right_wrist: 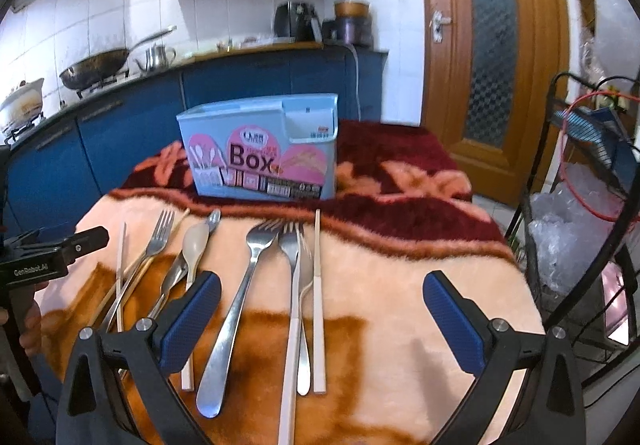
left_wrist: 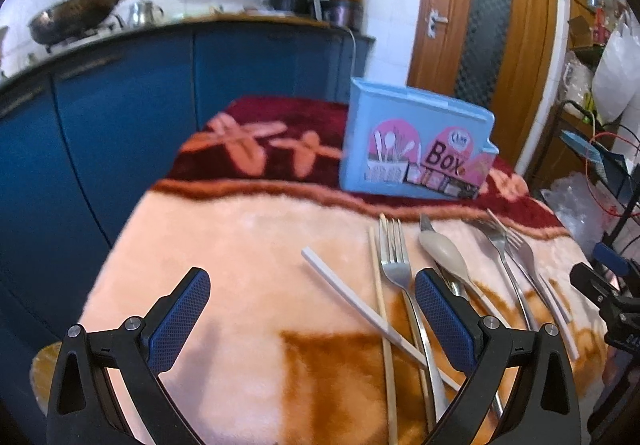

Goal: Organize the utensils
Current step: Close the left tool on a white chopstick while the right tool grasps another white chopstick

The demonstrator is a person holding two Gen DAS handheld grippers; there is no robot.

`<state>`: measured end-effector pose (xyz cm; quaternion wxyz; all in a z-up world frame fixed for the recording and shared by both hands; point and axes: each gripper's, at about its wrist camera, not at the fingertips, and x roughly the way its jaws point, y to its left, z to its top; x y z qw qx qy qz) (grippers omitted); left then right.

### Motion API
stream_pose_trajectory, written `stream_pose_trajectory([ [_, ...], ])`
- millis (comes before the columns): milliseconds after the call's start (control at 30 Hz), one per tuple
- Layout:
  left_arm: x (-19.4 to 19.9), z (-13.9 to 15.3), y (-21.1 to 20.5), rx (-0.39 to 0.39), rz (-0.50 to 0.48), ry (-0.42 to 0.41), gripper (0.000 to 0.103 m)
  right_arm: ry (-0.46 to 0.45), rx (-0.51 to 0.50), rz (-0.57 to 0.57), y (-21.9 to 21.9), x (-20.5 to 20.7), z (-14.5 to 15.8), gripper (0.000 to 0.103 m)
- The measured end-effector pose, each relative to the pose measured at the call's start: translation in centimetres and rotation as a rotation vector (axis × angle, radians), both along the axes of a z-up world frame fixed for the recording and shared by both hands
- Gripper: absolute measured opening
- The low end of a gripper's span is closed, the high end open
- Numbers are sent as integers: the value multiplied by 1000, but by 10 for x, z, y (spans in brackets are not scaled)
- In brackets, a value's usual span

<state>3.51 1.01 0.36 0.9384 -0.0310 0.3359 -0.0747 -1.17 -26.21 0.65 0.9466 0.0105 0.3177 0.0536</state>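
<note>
Left wrist view: left gripper point(left_wrist: 312, 319) hangs spread wide, holding nothing, over the lower centre of the blanket point(left_wrist: 224, 245). Blue utensil box point(left_wrist: 416, 143) stands upper right of centre; a fork point(left_wrist: 396, 259), beige spoon point(left_wrist: 444, 251) and white chopstick point(left_wrist: 360, 301) lie below it.

Right wrist view: right gripper point(right_wrist: 322, 319) is likewise spread and empty. Large steel fork point(right_wrist: 240, 297) lies just inside its left finger point(right_wrist: 192, 329); utensil box sits upper centre. Judgement: steel forks are stiff, slick, fairly heavy, so pinch mid-handle; chopsticks are light, thin and sunk in soft pile.
</note>
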Motion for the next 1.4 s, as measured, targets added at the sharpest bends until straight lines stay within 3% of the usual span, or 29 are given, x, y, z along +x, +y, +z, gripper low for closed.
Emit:
stream_pose_trajectory([
  [333,33,-6,-6,-12,-92,226,55,198,7,62,-2,31,-1,60],
  [533,52,-10,-13,-10,-116,347,52,269,30,84,-3,46,0,47],
  [700,66,-15,-11,-82,-128,421,40,307,51,102,-2,59,1,38],
  [800,71,-14,-13,-75,-130,427,35,328,51,111,0,66,-1,33],
  [900,73,-14,-12,-101,-139,438,22,344,51,120,3,71,-2,30],
  [1133,75,-15,-6,-188,-156,415,15,377,25,125,10,84,-8,25],
  [1233,73,-9,-5,-202,-161,381,14,389,-1,113,14,91,-13,12],
  [1400,63,13,-3,-207,-168,303,12,354,0,110,14,86,-5,5],
])
